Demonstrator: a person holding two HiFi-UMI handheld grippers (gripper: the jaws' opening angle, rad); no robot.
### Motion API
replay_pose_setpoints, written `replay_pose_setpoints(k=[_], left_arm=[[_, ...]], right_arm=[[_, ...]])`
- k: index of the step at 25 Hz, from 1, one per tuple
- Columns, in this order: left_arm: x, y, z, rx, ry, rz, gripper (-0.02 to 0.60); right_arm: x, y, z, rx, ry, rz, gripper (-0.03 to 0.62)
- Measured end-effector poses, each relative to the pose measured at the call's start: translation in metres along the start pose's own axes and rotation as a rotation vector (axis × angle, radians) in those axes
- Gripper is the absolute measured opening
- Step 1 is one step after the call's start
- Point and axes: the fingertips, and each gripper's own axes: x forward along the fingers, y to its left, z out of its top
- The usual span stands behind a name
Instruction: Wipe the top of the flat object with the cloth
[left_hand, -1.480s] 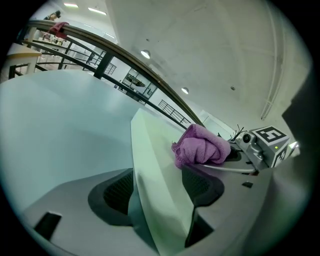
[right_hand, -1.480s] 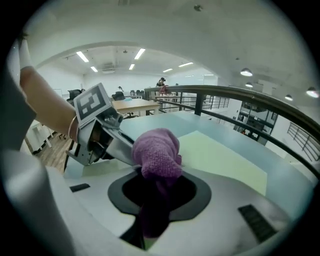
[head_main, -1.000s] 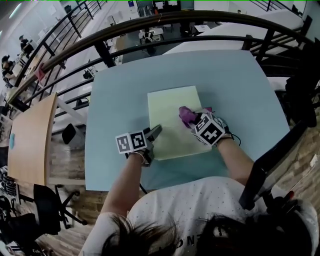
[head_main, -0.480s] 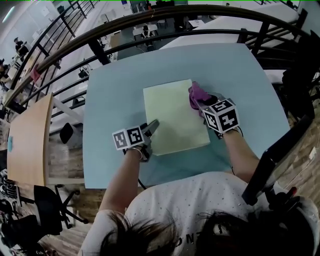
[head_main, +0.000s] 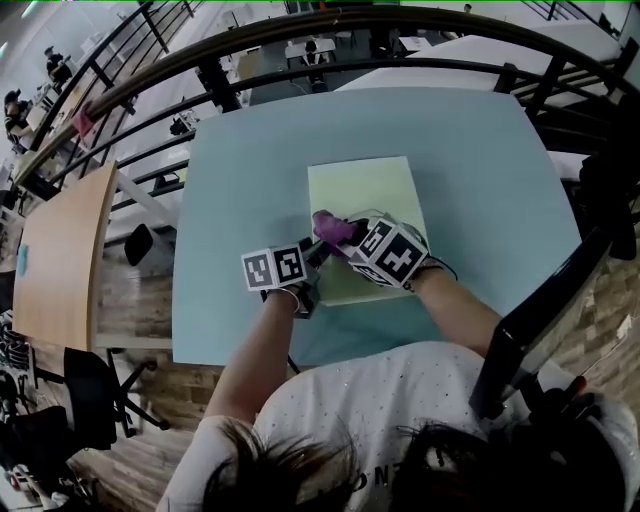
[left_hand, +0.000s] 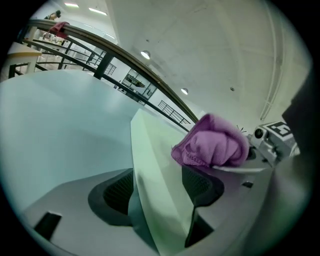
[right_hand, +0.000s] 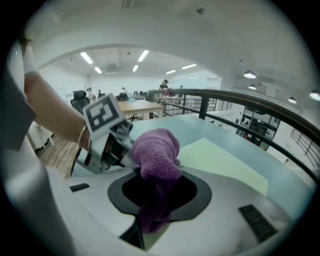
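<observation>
Pale green board (head_main: 372, 190) lies flat on the blue table (head_main: 235, 200). Left gripper (left_hand: 160, 181) is clamped on the board's near edge, evidently to steady it. Right gripper (right_hand: 157, 194) pinches the purple cloth (right_hand: 156, 150), which is pressed on the board's near-left area for wiping.

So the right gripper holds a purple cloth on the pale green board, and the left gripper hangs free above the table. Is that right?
Not quite. The left gripper is not hanging free: the left gripper view shows its jaws closed on the edge of the pale green board. The right gripper does hold the purple cloth on that board.
</observation>
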Motion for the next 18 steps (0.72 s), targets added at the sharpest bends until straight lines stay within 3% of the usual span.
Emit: replay_pose_setpoints(k=[8,18], left_arm=[[0.001,0.007,0.005,0.009,0.010,0.005,0.296],[0.002,0.001,0.003,0.005,0.001,0.004,0.296]], right_arm=[[-0.003,-0.033,-0.039,-0.022,0.085,-0.142,0.091],[-0.074,-0.076,-0.103,0.118,0.191,-0.308,0.087]])
